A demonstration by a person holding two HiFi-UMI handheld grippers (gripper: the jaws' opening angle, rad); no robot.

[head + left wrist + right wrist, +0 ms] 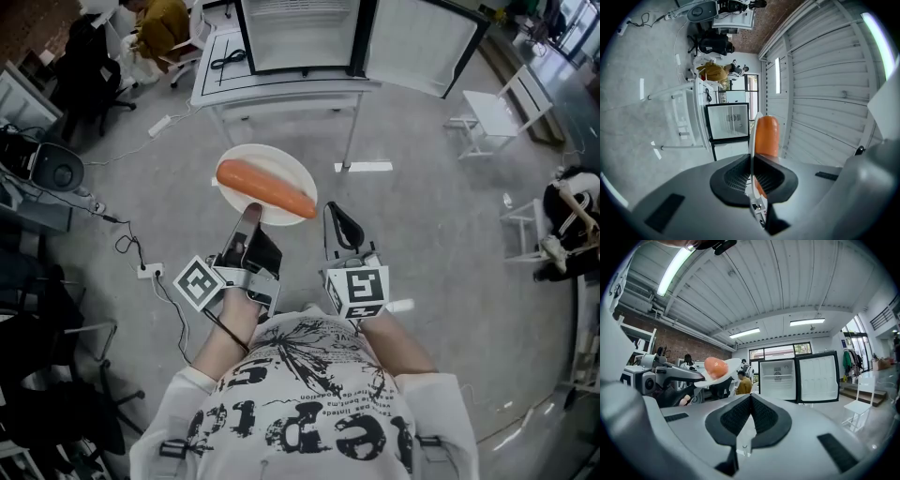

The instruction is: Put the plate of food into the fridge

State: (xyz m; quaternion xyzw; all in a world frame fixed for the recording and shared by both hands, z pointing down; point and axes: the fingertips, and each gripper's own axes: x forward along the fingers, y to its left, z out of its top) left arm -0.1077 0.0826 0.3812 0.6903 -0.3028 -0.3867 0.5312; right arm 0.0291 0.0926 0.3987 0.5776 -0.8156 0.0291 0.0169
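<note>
**Plate gripped by its near rim**

The left gripper [248, 214] was clenched on the near rim of the white plate [246, 155]. The right gripper [339, 223] was closed on nothing. The orange sausage [265, 187] lay across the plate left to right, right end nearer. The open fridge [300, 33] stood far ahead.

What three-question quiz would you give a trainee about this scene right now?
1. True or false: the left tool is shut on the rim of the round white plate.
2. What lies on the plate? A: a long orange sausage-shaped food. B: a green apple. C: nothing.
3. Fill in: the door of the black-framed fridge stands ____.
Key: 1 true; 2 A; 3 open.
</note>
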